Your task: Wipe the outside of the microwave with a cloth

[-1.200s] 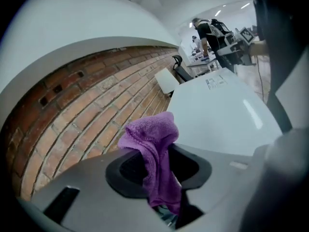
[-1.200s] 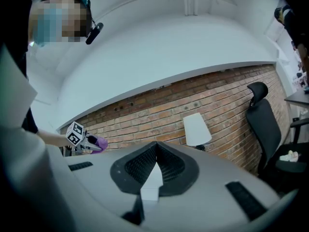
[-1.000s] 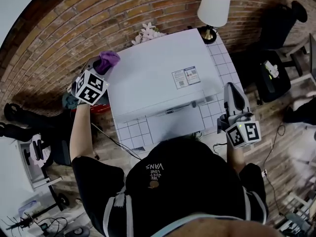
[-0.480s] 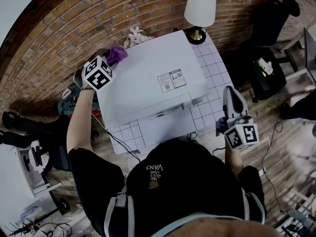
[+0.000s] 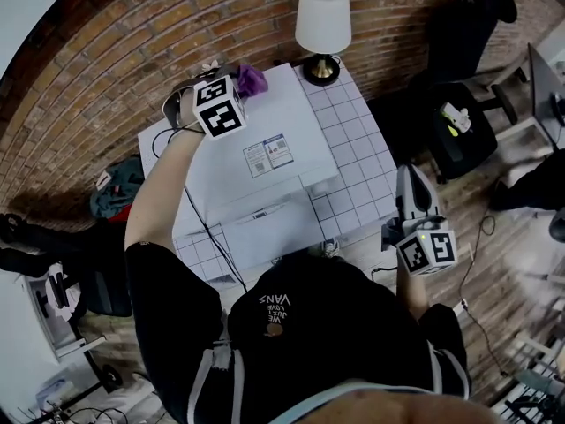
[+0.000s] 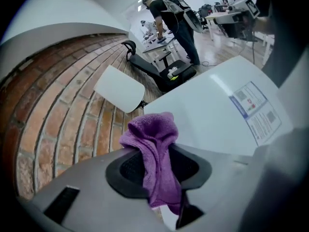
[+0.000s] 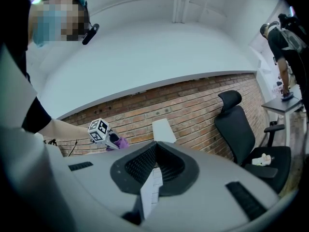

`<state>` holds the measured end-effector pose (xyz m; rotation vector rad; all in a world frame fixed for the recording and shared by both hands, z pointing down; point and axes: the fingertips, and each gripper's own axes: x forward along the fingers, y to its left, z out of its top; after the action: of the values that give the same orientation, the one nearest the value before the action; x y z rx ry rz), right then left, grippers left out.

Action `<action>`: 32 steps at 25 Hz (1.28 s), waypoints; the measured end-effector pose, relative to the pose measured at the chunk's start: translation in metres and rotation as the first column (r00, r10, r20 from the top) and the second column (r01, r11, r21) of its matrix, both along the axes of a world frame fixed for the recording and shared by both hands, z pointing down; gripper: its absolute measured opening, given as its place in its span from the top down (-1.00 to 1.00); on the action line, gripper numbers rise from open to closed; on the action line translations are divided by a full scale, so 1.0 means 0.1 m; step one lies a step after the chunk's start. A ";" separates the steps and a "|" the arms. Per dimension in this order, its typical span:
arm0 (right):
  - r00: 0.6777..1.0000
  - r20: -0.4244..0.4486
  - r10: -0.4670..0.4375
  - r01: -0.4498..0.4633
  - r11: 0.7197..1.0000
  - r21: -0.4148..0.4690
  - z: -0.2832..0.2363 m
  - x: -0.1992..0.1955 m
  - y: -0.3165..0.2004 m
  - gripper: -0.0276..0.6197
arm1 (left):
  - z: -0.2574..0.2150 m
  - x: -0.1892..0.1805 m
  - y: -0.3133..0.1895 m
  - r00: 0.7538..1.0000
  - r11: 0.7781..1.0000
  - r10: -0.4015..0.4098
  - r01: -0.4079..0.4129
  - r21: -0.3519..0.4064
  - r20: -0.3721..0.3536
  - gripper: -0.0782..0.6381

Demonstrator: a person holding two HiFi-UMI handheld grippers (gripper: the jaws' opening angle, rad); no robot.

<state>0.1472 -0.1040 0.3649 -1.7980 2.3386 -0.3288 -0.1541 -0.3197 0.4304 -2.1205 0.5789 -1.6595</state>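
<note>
The white microwave (image 5: 256,170) stands on a tiled table, with a label (image 5: 269,155) on its top. My left gripper (image 5: 238,87) is over the microwave's far top edge, shut on a purple cloth (image 5: 252,79). In the left gripper view the cloth (image 6: 153,151) bunches out between the jaws over the white microwave top (image 6: 212,105). My right gripper (image 5: 415,184) hangs off the table's right side, away from the microwave. In the right gripper view it (image 7: 153,164) is shut with nothing in it, and the left gripper's marker cube (image 7: 99,129) shows far off.
A lamp with a white shade (image 5: 322,16) stands at the table's far right corner, close to the cloth. The white tiled table (image 5: 357,140) lies right of the microwave. A brick wall (image 5: 132,51) runs behind. A black office chair (image 7: 241,124) and bags are on the floor at right.
My left gripper has carried the cloth from the microwave's far left corner rightward along the top's far edge, toward the lamp. The right gripper has hardly moved.
</note>
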 end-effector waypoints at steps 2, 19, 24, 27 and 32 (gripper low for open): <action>1.000 -0.001 0.013 -0.013 1.000 0.005 0.03 0.14 0.02 0.92 | -0.01 0.24 -0.04 1.000 1.000 0.025 -0.025 0.002 0.010 0.41; 0.999 0.005 -0.047 0.047 0.999 0.014 -0.04 0.02 0.01 0.92 | -0.16 0.14 0.18 0.999 0.999 0.025 -0.026 0.039 0.031 0.41; 0.989 0.012 -0.148 0.148 0.989 0.029 -0.09 -0.50 -0.05 0.92 | -0.19 -0.76 0.60 0.996 0.996 -0.082 0.080 0.046 0.044 0.41; 0.978 0.010 -0.210 0.209 0.977 0.035 -0.11 -0.82 -0.09 0.92 | -0.14 -1.34 0.93 0.986 0.987 -0.158 0.156 0.032 0.058 0.41; 0.955 0.008 -0.295 0.295 0.955 0.042 -0.12 -1.33 -0.11 0.92 | -0.06 -2.11 1.41 0.961 0.963 -0.269 0.268 0.013 0.070 0.41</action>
<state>0.0144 -0.1149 0.3524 -1.4210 2.5846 -0.3295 -0.3654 -0.1782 0.4244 -2.0431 0.8792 -1.8655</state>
